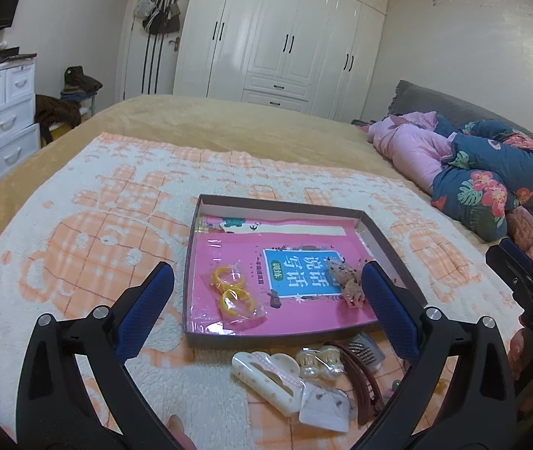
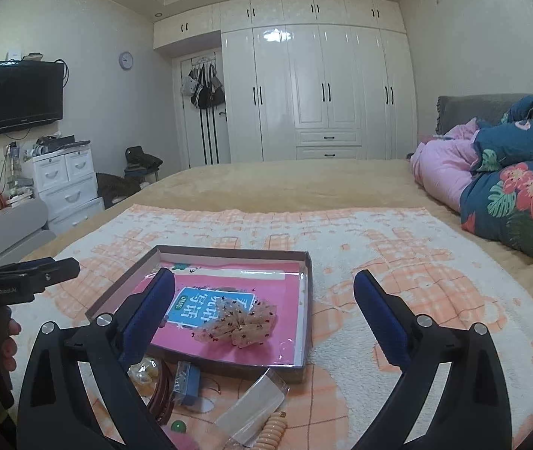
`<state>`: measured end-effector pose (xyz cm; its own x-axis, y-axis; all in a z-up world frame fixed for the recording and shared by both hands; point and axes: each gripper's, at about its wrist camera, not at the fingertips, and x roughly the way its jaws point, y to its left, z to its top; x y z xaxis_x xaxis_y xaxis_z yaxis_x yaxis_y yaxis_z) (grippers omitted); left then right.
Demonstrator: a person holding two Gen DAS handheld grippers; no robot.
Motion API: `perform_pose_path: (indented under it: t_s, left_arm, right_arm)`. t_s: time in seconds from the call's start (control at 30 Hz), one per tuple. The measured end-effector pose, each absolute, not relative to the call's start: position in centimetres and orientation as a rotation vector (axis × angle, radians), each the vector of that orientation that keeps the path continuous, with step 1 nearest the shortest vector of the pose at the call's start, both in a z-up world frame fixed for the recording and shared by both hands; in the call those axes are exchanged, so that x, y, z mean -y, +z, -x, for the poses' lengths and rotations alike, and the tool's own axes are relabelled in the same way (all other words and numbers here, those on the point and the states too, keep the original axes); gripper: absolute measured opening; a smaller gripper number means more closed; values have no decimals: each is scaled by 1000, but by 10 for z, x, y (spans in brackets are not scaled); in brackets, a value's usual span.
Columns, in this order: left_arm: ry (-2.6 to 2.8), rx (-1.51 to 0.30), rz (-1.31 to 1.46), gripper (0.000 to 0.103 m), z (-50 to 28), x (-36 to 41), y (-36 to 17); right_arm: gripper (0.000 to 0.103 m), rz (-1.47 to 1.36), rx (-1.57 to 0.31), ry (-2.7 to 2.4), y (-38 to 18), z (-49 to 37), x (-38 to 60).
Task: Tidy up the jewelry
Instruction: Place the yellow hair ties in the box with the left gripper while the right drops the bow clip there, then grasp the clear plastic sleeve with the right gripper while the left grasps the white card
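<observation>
A shallow brown box (image 1: 190, 262) lined with a pink book cover lies on the bed; it also shows in the right wrist view (image 2: 306, 300). Inside it are a bag of yellow rings (image 1: 233, 294) and a beige lace bow (image 1: 351, 281), which the right wrist view (image 2: 238, 320) shows too. In front of the box lie a white claw clip (image 1: 266, 377), a pearl clip (image 1: 317, 362), a brown hair clip (image 1: 364, 386), a clear packet (image 2: 253, 403) and a beige spiral hair tie (image 2: 272, 431). My left gripper (image 1: 266, 311) is open above these. My right gripper (image 2: 264, 318) is open over the box's near edge.
An orange and white blanket (image 1: 98, 206) covers the bed. Folded pink and floral quilts (image 2: 499, 180) lie at the right. White drawers (image 2: 66, 183) stand left of the bed, a white wardrobe (image 2: 322, 90) behind it.
</observation>
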<state>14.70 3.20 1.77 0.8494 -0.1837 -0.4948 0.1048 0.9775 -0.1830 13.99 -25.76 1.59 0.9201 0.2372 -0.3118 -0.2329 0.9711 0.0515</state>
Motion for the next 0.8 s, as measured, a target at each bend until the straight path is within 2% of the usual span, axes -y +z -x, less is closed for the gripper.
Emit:
perform_pose_path:
  t_s: [0.8]
  left_arm:
    - [-166,-532,151,92,-101,-34,17]
  right_arm:
    - [94,58,-300,306,19,-90,250]
